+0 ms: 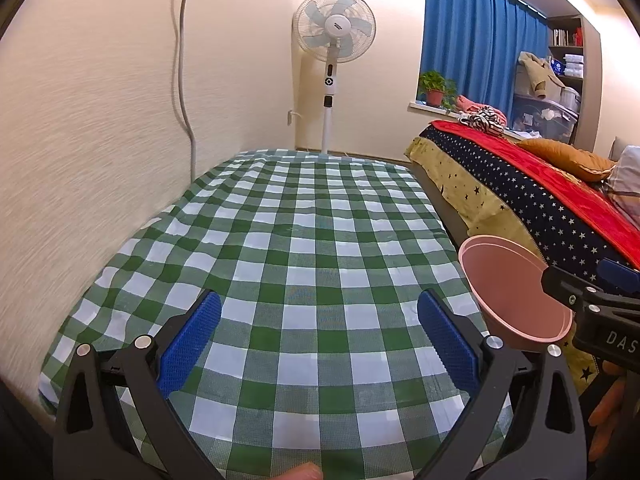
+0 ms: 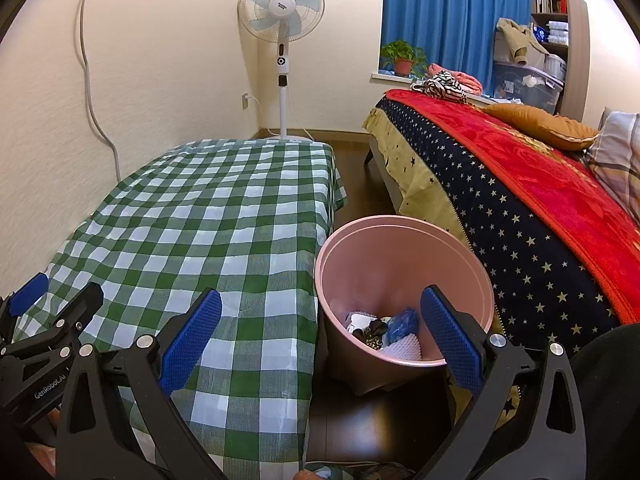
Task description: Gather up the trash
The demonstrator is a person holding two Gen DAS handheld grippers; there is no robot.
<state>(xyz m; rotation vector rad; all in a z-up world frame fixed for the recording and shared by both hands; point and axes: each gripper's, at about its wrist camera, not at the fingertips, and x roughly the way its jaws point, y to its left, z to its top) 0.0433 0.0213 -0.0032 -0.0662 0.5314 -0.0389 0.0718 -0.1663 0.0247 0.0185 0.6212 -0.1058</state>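
A pink trash bin (image 2: 404, 248) stands on the dark floor between the table and the bed. It holds several bits of trash (image 2: 384, 332), among them a blue wrapper and white paper. My right gripper (image 2: 320, 336) is open and empty, held above the table's edge and the bin's near rim. My left gripper (image 1: 320, 332) is open and empty over the green-and-white checked tablecloth (image 1: 304, 240). The bin's rim (image 1: 516, 280) shows at the right of the left wrist view, beside the right gripper's body (image 1: 600, 312). The left gripper's body (image 2: 44, 332) shows at the lower left of the right wrist view.
The checked table (image 2: 208, 220) runs along the left wall. A bed (image 2: 540, 200) with a red and star-patterned blanket lies on the right. A standing fan (image 2: 282, 40) is at the far end. A narrow strip of floor (image 2: 360, 176) separates table and bed.
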